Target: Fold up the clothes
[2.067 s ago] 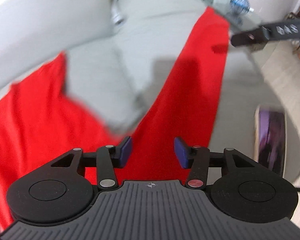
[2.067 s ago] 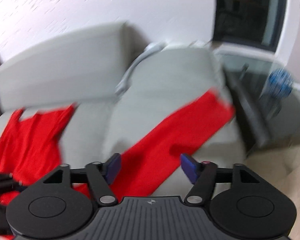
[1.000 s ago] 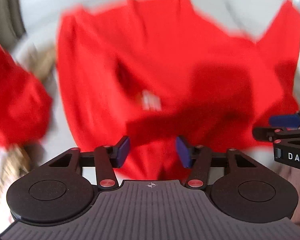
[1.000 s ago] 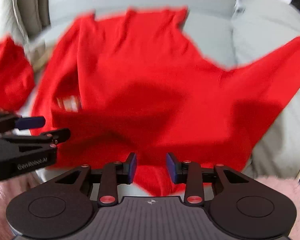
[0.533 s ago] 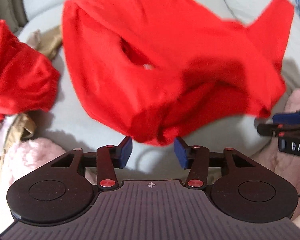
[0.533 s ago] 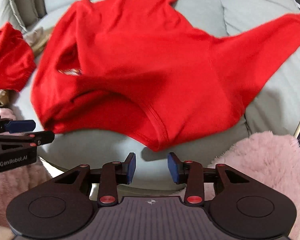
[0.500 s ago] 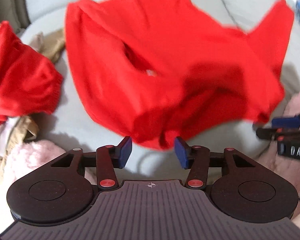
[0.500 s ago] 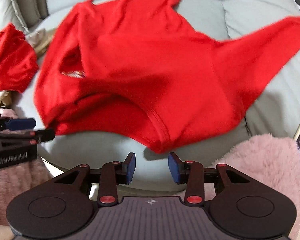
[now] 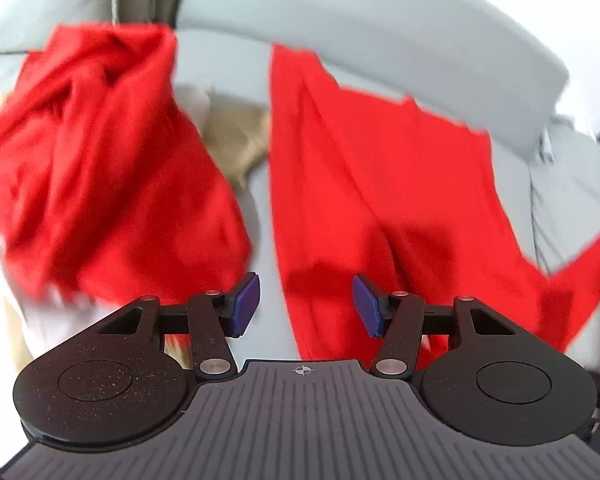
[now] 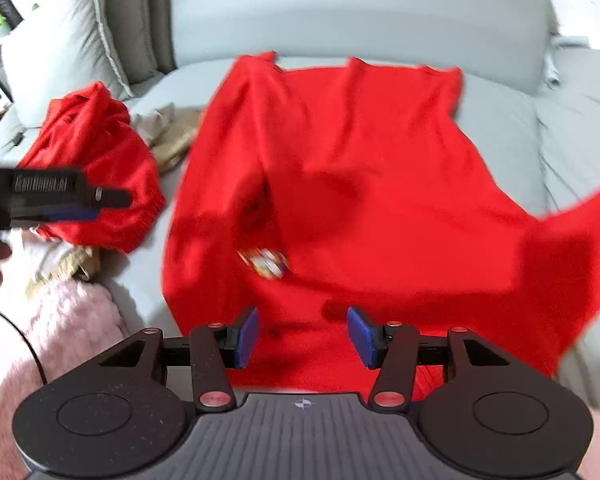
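Red shirt [image 10: 360,184] lies spread on the grey sofa [image 10: 340,20], collar end toward me, hem toward the backrest, one sleeve trailing off to the right. Small white-and-yellow label [image 10: 266,264] shows near the collar. My right claw [image 10: 303,334] hangs over the near edge of the shirt, jaws opening, nothing pinched; red cloth lies below the gap, not gripped. My left claw [image 9: 306,306] sits spread apart, empty, over the left edge of the shirt and the bare cushion beside it. Second red garment [image 10: 96,168] lies crumpled in a heap to the left, apart from the shirt, with beige cloth [image 10: 168,132] between them. Pink fluffy blanket [image 10: 72,320] at the near left. Both views blurred.
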A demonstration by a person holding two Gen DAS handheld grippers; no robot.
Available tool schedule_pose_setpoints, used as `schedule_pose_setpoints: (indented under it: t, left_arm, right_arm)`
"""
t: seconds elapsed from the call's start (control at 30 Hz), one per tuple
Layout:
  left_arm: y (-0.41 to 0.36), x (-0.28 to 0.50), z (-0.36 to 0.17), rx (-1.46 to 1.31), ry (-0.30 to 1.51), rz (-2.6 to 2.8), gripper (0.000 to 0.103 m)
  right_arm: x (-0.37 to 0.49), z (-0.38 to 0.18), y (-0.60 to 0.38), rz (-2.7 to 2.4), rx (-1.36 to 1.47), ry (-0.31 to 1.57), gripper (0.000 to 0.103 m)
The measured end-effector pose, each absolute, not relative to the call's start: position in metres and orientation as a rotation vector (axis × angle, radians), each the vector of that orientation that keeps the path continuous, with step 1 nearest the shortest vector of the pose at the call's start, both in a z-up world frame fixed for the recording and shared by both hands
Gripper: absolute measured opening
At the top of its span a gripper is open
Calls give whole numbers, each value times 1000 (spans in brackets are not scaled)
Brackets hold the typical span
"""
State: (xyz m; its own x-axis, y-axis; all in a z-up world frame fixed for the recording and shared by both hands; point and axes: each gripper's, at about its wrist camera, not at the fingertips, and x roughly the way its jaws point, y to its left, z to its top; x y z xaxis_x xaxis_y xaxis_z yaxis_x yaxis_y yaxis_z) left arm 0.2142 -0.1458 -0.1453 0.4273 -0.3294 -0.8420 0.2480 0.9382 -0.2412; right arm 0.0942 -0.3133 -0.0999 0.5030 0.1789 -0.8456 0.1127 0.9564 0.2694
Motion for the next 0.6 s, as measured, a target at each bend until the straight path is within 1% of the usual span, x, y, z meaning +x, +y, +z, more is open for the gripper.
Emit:
schedule_pose_setpoints:
  t: [0.13,0.3,0.33,0.4,0.5,0.6]
  left_arm:
    - [-155,275,-140,-98,1042,-407,57]
    - [-183,367,-154,-72,1056,-413,57]
    - [-188,386,-160,-77,1064,-404,57]
    - [-195,420,-174,-90,1082,-378,57]
    - [-199,476,-203,-133,1092,-329,57]
    - [-197,512,-225,-217,1083,-306,55]
  right_arm:
    - [128,-97,-312,65,312,1016,51]
    - [179,-89,-318,54,322,965,53]
    - [188,-87,-321,48,326,954,57]
    - [203,-86,-327,35,332,935,59]
    - [207,-93,-342,6,349,939,60]
    - [196,-106,-356,-18,366,974,59]
